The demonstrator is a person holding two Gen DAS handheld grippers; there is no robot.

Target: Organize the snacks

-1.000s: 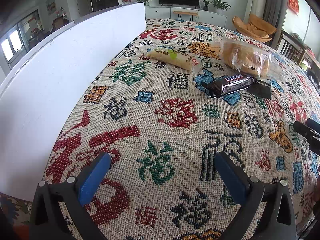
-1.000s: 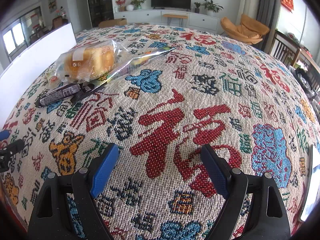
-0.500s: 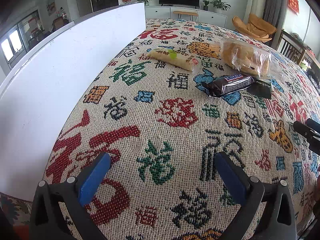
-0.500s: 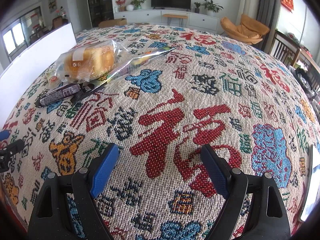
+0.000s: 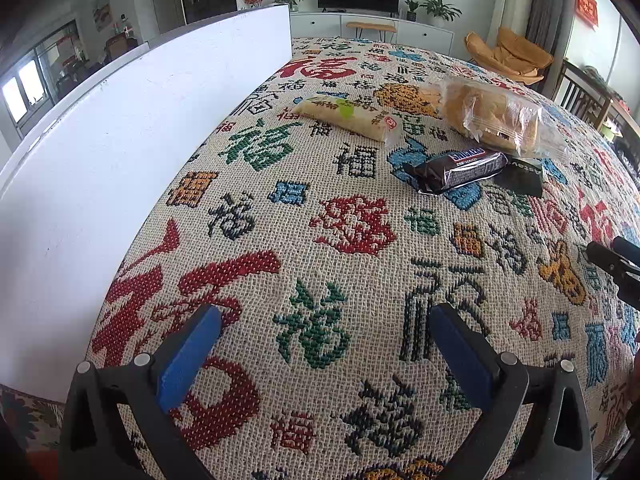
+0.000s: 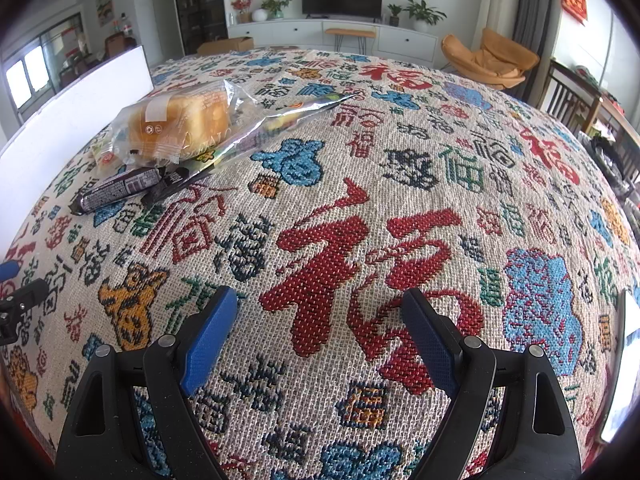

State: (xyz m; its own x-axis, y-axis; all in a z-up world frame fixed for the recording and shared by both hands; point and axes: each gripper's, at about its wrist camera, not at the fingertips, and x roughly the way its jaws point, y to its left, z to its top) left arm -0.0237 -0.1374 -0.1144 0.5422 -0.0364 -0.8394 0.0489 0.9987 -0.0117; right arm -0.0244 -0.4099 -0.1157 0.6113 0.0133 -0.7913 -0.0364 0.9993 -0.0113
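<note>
A tall white board point(image 5: 120, 152) stands upright along the left edge of a table covered in a woven cloth point(image 5: 360, 264) patterned with red, green, blue and black Chinese characters; the left gripper point(image 5: 320, 344) hangs over the near part of the cloth, its blue-padded jaws spread wide with only fabric between them; far from it, toward the middle of the table, four snacks sit clustered; leftmost is a long pale yellow snack packet point(image 5: 352, 118) lying flat, near the board but not touching it; to its right, a clear bag of golden bread point(image 5: 492, 118); just in front of the bread, a dark Snickers bar point(image 5: 460, 168), its right end resting on a flat black sachet point(image 5: 520, 178); from the right wrist view a long silvery foil wrapper point(image 6: 260, 132) stretches out from under the bread bag toward the far right; the right gripper point(image 6: 318, 336) hangs over bare cloth on the near right side, well apart from the snacks, jaws likewise wide and holding nothing.
</note>
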